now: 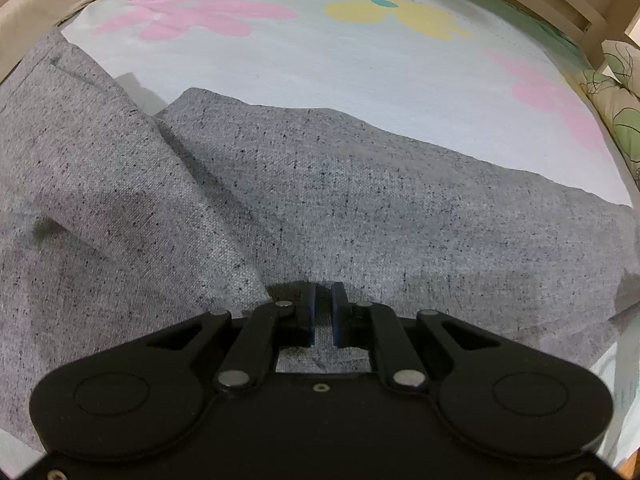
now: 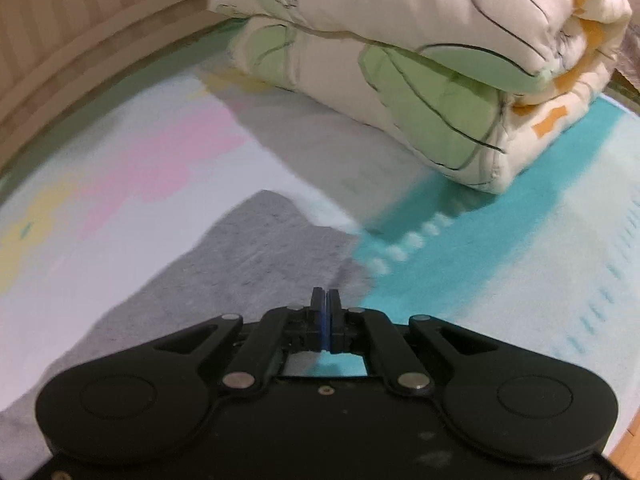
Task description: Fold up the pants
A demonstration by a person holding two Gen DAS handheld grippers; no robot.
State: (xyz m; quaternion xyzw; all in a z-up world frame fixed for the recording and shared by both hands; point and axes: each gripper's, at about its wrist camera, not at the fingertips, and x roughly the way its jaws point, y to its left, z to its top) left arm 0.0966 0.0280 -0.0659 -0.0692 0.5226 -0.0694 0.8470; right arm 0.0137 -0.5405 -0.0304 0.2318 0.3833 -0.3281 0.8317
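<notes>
Pants (image 1: 320, 200) beneath left hand-held gripper (image 1: 324, 312)

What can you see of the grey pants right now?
The speckled grey woven pants lie spread on the flower-printed bed sheet, one part folded diagonally over at left with a seam line showing. The left claw hovers slightly open above the cloth. In the blurred right view, a grey corner reaches toward the shut right claw.

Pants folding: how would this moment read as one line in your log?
task: fold pants | left gripper: slightly open over grey pants | right gripper: shut at pants edge | bed sheet
</notes>
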